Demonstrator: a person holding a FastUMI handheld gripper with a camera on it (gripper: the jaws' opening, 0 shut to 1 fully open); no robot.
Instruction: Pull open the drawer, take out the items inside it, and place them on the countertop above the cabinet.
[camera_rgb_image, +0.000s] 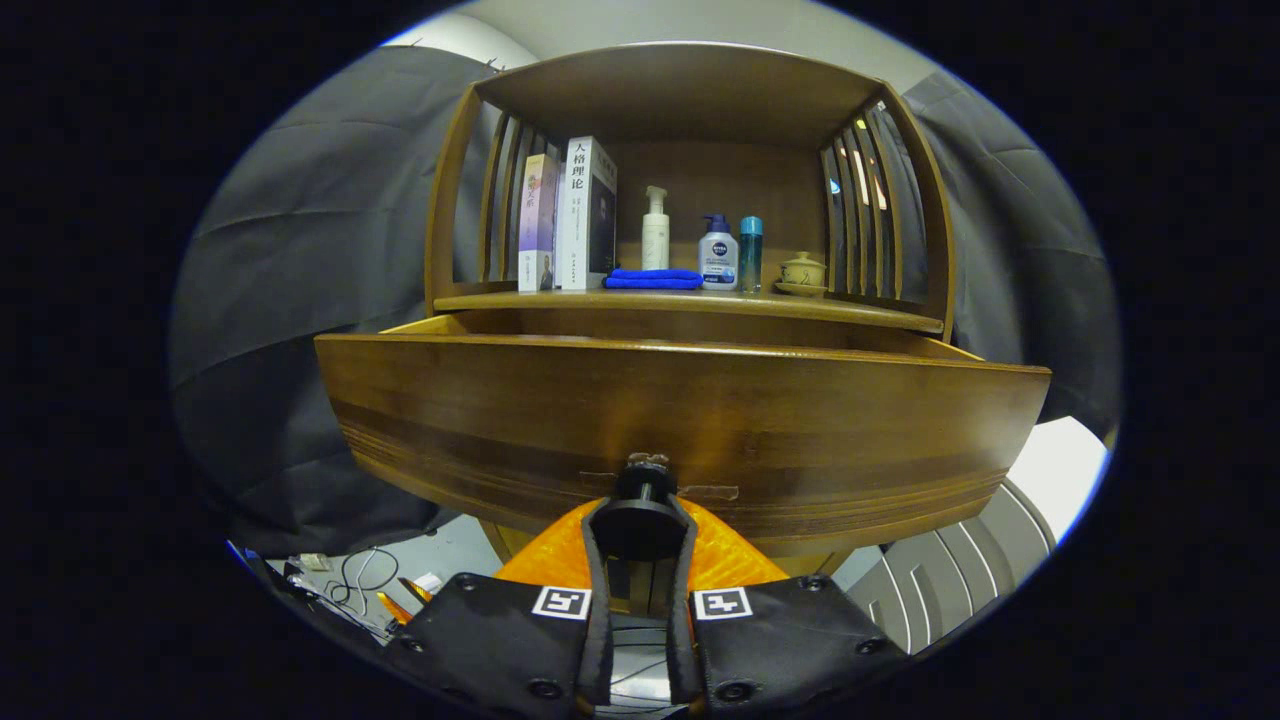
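While your tool (641, 520) is clenched on the drawer knob (645, 483), with a finger pressing on either side of it, the job in hand is judged to be the pull itself, and it looks well along: the drawer (680, 420) stands out from the cabinet (690, 95), its front panel close ahead of the fingers and its side walls running back toward the carcass. Draw straight back along the drawer's own line, not downward or sideways, so the knob does not slip out from between the fingers and the runners do not bind. Go gently toward the end of travel; a hard tug could bring the drawer right out or rock the things on the counter. Once there is room to reach in from above, let go squarely before lifting away.

From this low angle the front panel hides the drawer's inside, so you cannot tell what lies in it or how many items wait there; raise the tool over the top edge before choosing a grasp.

Above the drawer, the counter (850, 312) already carries a row of things. At one end two books (570, 215) stand upright side by side. Next to them a folded blue cloth (654, 279) lies flat, with a white pump bottle (655, 230) just behind it. Then come a second pump bottle (717, 253) and a slim teal bottle (751, 253), near each other, and at the far end a small lidded cup (803, 271) on its saucer. Bare wood shows along the front edge of the counter, which seems the safest landing strip.
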